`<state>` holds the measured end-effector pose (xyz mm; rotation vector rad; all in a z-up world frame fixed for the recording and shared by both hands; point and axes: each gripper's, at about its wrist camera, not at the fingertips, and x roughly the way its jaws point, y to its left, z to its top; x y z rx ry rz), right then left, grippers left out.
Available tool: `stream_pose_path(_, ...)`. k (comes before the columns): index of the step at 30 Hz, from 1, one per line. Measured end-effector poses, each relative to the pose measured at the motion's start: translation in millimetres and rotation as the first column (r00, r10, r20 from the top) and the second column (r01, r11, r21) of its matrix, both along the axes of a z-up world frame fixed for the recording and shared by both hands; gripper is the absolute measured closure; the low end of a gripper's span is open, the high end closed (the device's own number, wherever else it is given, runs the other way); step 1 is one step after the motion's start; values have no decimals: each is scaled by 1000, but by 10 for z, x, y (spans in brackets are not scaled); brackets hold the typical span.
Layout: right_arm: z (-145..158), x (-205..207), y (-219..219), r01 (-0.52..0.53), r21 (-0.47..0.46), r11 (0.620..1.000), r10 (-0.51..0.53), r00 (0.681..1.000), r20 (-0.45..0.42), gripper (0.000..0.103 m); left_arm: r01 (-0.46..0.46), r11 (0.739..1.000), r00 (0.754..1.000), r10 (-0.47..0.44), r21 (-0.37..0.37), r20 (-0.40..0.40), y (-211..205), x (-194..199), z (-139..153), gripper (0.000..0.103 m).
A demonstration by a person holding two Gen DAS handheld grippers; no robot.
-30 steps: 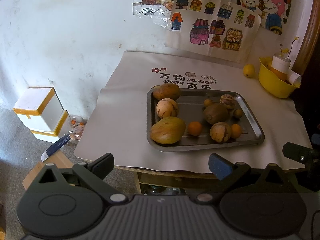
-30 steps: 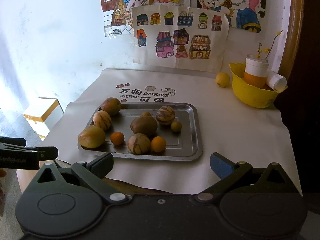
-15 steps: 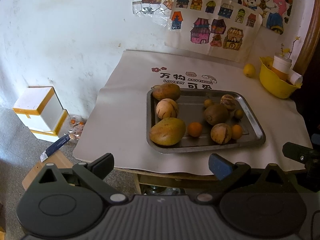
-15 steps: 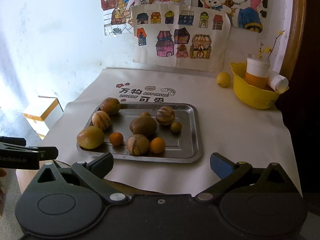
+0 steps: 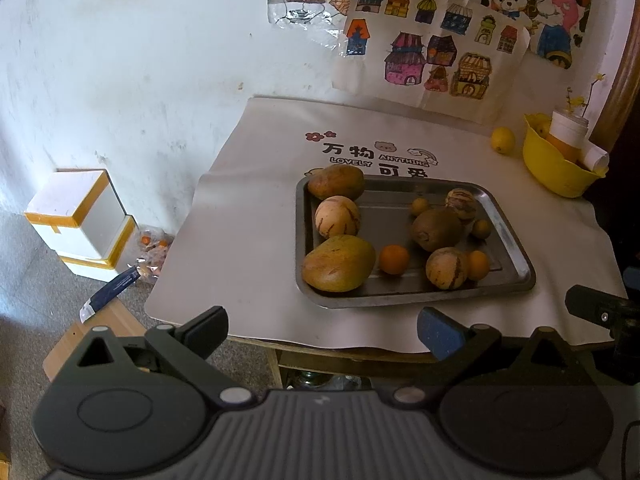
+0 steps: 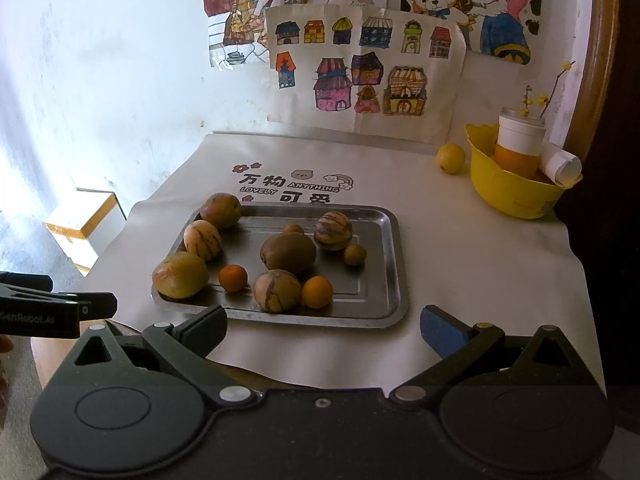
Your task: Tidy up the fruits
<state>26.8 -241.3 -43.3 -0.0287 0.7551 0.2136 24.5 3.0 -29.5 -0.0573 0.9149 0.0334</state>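
A steel tray (image 5: 514,248) (image 6: 386,276) lies on the white table mat and holds several fruits: a mango (image 5: 338,264) (image 6: 181,275) at its near left corner, a brown kiwi (image 5: 437,229) (image 6: 288,253) in the middle, striped melons (image 5: 337,216) (image 6: 202,239), and small oranges (image 5: 394,259) (image 6: 317,291). A lemon (image 5: 502,140) (image 6: 451,157) sits loose on the mat at the back right. My left gripper (image 5: 322,330) hangs open before the table's near edge. My right gripper (image 6: 323,326) is open just short of the tray, with nothing between its fingers.
A yellow bowl (image 5: 554,170) (image 6: 508,190) with a cup and a paper roll stands at the back right. White and yellow boxes (image 5: 76,220) sit on the floor to the left by the wall. A wooden stool (image 5: 94,332) is under the left gripper.
Both grippers have eased slightly toward the table, so the tray looks a little nearer. Nothing has been touched or moved.
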Motion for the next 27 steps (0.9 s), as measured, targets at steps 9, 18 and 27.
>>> stream_pose_path(9, -4, 16, 15, -1, -2, 1000, 1, 1000, -3, 1, -2, 1000, 1000, 2, -2, -5, 21, 24, -20, 0)
stream_pose_path(18, -19, 31, 24, -6, -4, 1000, 6, 1000, -8, 1, -4, 1000, 1000, 4, -2, -8, 21, 35, -29, 0)
stream_pose_path(27, -14, 28, 25, -7, -5, 1000, 7, 1000, -8, 1, -4, 1000, 1000, 4, -2, -8, 27, 37, -25, 0)
